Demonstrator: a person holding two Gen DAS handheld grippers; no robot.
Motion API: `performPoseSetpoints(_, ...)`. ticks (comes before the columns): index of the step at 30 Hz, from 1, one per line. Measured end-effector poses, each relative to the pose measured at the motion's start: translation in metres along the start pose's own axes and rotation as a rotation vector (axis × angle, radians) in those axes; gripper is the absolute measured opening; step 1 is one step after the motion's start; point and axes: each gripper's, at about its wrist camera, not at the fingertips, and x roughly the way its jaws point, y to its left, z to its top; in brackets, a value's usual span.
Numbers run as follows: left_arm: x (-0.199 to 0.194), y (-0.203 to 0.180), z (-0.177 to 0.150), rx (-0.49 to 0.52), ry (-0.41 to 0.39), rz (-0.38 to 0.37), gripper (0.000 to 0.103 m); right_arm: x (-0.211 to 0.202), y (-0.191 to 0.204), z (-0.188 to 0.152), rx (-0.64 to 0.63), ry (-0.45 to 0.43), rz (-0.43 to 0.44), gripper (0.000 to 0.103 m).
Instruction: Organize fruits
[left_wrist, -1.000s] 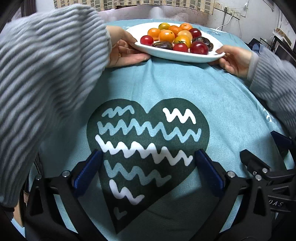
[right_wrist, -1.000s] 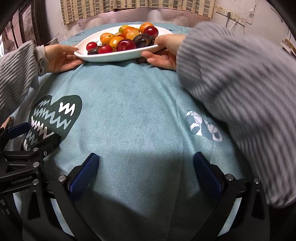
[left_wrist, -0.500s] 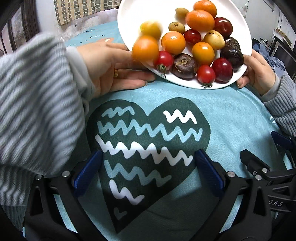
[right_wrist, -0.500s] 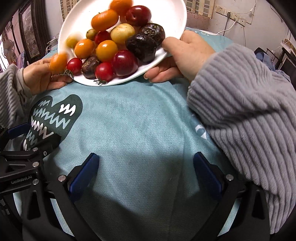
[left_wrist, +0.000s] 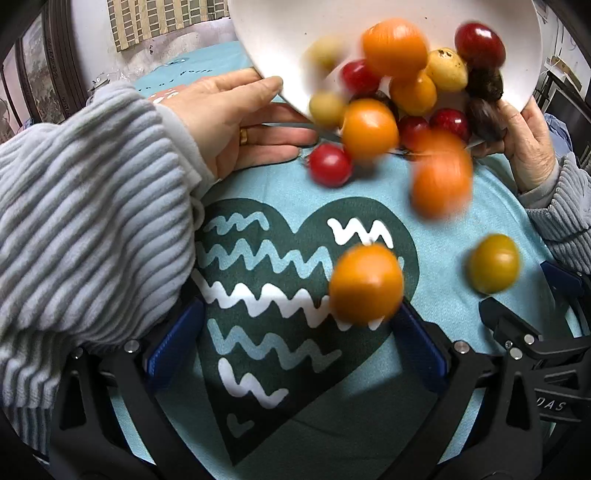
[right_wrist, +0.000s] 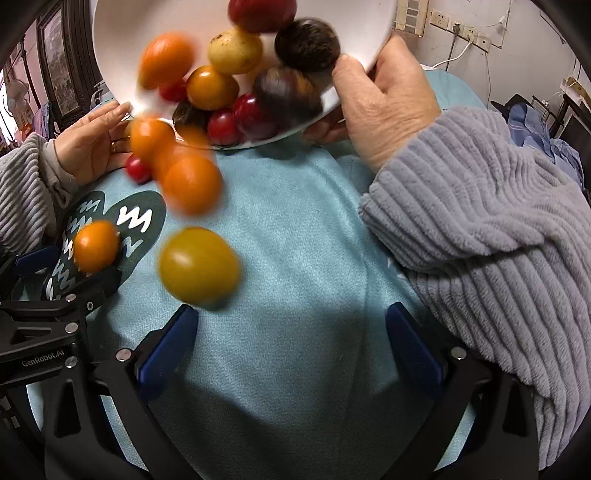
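Two bare hands tilt a white plate (left_wrist: 280, 44) (right_wrist: 122, 44) steeply toward me, and its fruits spill onto the teal cloth (left_wrist: 443, 258) (right_wrist: 295, 258). Several orange, red, yellow and dark purple fruits slide off, blurred. An orange fruit (left_wrist: 365, 284) (right_wrist: 96, 245) rolls on the dark heart print (left_wrist: 266, 295). A yellow fruit (left_wrist: 493, 262) (right_wrist: 199, 267) rolls between the two grippers. My left gripper (left_wrist: 295, 339) is open and empty, low on the cloth. My right gripper (right_wrist: 291, 343) is open and empty beside it.
Striped grey sleeves (left_wrist: 85, 221) (right_wrist: 498, 229) reach over the cloth on both sides. The right gripper's body (left_wrist: 535, 354) shows at the left view's right edge. A wall with sockets (right_wrist: 461, 29) and a curtain (left_wrist: 162, 22) lie beyond.
The plate has been lifted from flat and tipped toward me. Fruits that lay on it now tumble off and roll across the cloth toward the grippers. Both grippers stay still.
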Motion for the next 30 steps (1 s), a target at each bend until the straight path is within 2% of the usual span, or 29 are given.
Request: performPoseSetpoints(30,0.0008,0.0018,0.0054,0.0,0.001,-0.002,0.101,0.0016,0.0008,0.0022,0.002,-0.001,0.0,0.102)
